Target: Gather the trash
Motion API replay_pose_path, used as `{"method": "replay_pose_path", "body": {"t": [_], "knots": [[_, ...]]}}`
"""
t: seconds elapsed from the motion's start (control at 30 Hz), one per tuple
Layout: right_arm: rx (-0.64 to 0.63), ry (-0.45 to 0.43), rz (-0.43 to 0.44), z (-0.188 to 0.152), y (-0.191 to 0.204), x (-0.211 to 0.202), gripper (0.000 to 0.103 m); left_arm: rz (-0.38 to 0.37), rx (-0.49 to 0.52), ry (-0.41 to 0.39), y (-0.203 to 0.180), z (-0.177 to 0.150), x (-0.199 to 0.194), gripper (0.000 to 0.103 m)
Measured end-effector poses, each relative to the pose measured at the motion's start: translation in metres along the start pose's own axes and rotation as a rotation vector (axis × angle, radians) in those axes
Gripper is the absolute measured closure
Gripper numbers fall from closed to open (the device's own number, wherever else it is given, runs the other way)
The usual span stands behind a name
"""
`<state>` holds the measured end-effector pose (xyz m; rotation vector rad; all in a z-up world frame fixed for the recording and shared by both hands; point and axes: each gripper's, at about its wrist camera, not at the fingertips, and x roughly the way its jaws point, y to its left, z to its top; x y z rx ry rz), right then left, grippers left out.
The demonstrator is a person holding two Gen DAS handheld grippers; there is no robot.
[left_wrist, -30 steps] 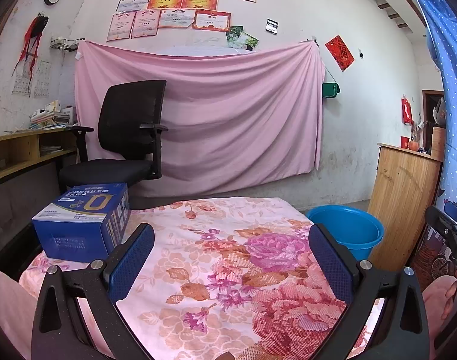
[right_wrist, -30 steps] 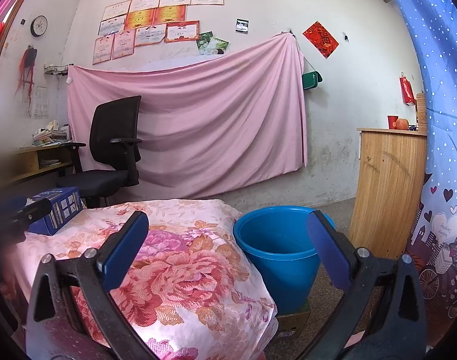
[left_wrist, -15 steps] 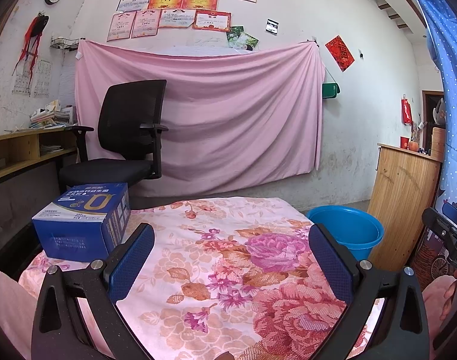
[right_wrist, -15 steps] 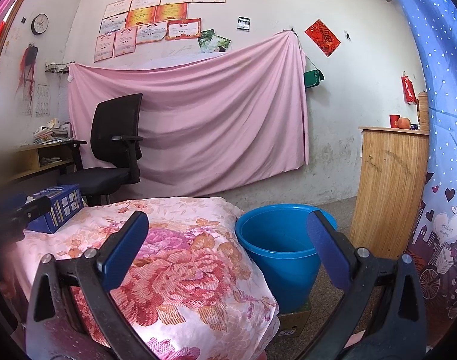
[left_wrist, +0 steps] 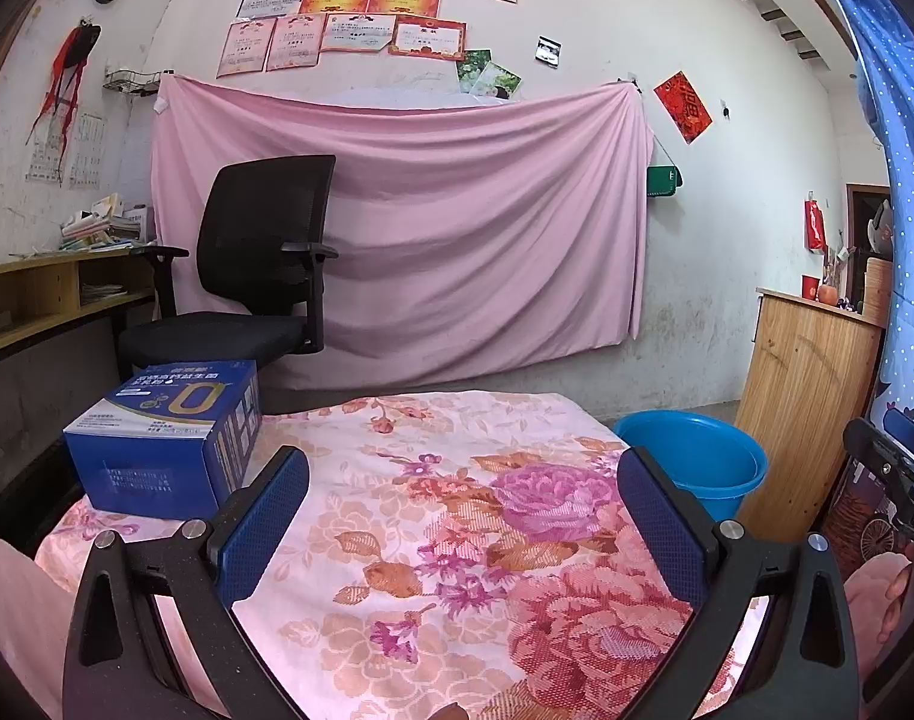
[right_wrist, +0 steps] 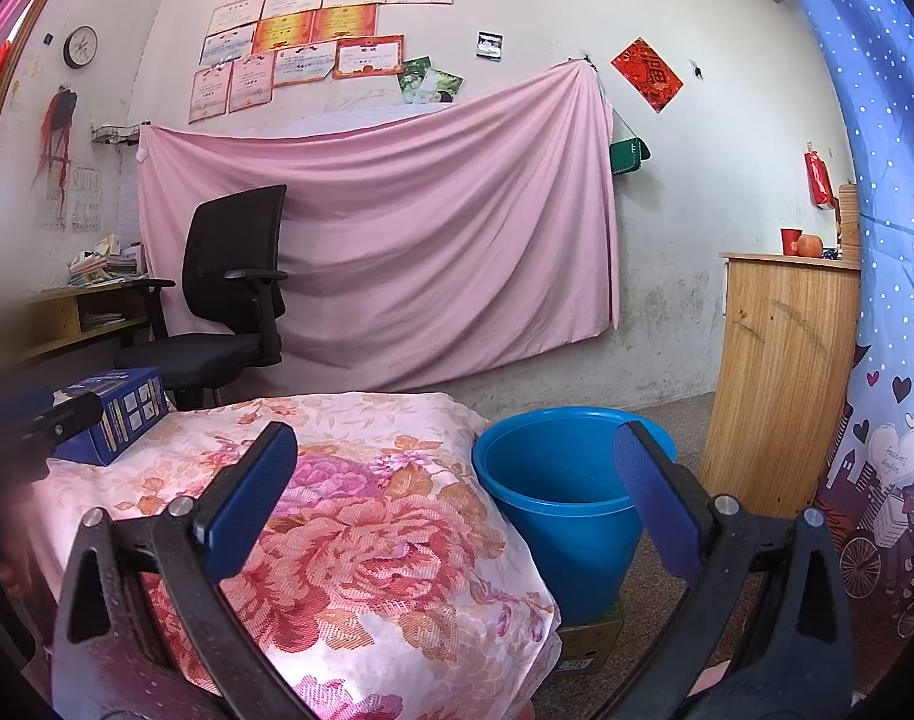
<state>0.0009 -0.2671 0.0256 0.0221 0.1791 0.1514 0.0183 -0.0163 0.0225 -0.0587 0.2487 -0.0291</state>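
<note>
On the floral cloth [left_wrist: 433, 540] the only loose item I can spot is a blue box [left_wrist: 169, 438], sitting at the far left corner. Beside the table's right edge is a blue bucket [right_wrist: 553, 498], standing on what looks like a flattened carton on the floor, mouth up. My guess is it's parked there so stuff can go straight off the table edge into it. What I can see of its inside looks bare, but the bottom is hidden.

Whether the box counts as trash I honestly can't say. Could be the one piece left, could be something that just lives there.

Left gripper [left_wrist: 463, 504] hangs low over the near middle of the cloth, level, aimed at the far wall, fingers spread wide with nothing between them. The box is just past its left finger. Right gripper [right_wrist: 457, 492] sits over the table's right corner, also spread and holding nothing, with the bucket showing between its fingers.
</note>
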Motion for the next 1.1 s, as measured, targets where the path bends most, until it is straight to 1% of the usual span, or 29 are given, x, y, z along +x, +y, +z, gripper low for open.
{"method": "replay_pose_path", "body": {"t": [0.33, 0.6, 0.7, 0.83, 1.1], "knots": [[0.000, 0.000, -0.001, 0.000, 0.001, 0.000, 0.000, 0.002, -0.002, 0.006, 0.002, 0.000, 0.001, 0.002], [0.000, 0.002, 0.004, -0.002, 0.002, 0.000, 0.000, -0.008, -0.027, 0.033, 0.010, 0.001, 0.004, 0.002], [-0.002, 0.005, 0.007, -0.003, 0.002, 0.001, 0.000, 0.004, -0.013, 0.034, 0.010, 0.002, 0.004, 0.002], [0.000, 0.012, 0.013, -0.004, 0.001, 0.003, 0.000, -0.001, 0.011, 0.042, 0.008, 0.001, 0.005, 0.002], [-0.005, 0.024, 0.020, -0.004, 0.001, 0.004, 0.000, 0.003, 0.007, 0.047, 0.010, -0.002, 0.008, 0.002]]}}
